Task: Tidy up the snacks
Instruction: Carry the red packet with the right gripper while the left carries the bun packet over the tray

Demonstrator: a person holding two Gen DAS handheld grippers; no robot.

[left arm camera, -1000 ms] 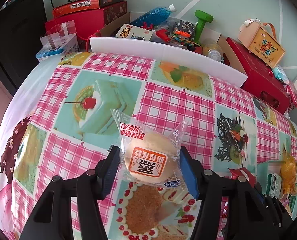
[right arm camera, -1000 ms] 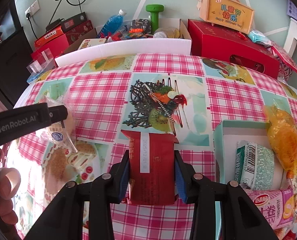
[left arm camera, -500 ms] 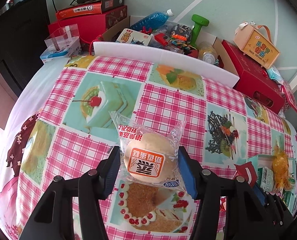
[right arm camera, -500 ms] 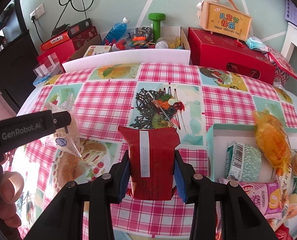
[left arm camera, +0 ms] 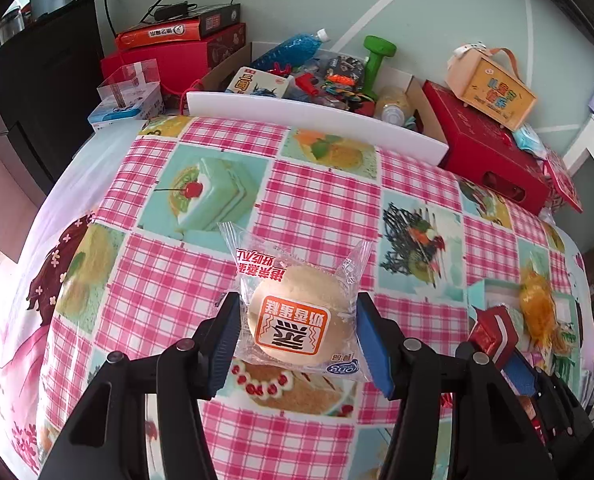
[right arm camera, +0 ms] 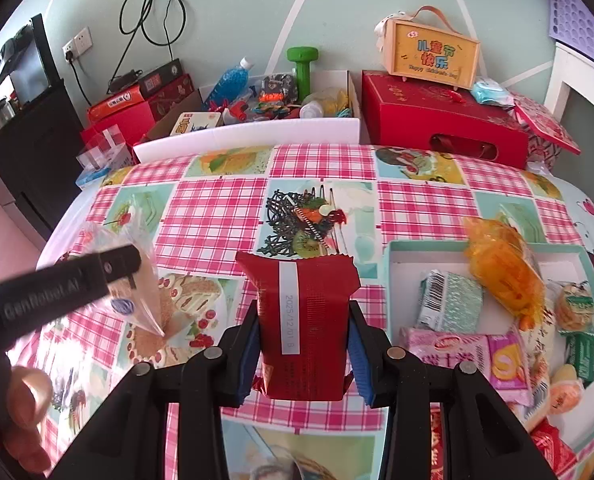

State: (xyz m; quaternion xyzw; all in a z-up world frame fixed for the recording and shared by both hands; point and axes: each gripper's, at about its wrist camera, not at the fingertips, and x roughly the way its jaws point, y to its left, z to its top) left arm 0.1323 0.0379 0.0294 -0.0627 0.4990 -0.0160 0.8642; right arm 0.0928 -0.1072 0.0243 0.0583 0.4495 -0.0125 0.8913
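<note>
The left gripper [left arm camera: 297, 334] is clamped on a wrapped round cake [left arm camera: 295, 320], held clear above the tablecloth [left arm camera: 317, 200]. The right gripper [right arm camera: 303, 336] is clamped on a red snack packet [right arm camera: 303, 320], likewise held above the cloth. A teal tray [right arm camera: 389, 276] at the table's right edge is seen holding assorted snacks, among them an orange bag [right arm camera: 501, 264].

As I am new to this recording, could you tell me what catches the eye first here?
Each gripper holds a snack above the pink checked tablecloth: the left gripper a round cake in clear wrap, the right gripper a red packet. At the right, an open box already brims with snacks.
</note>
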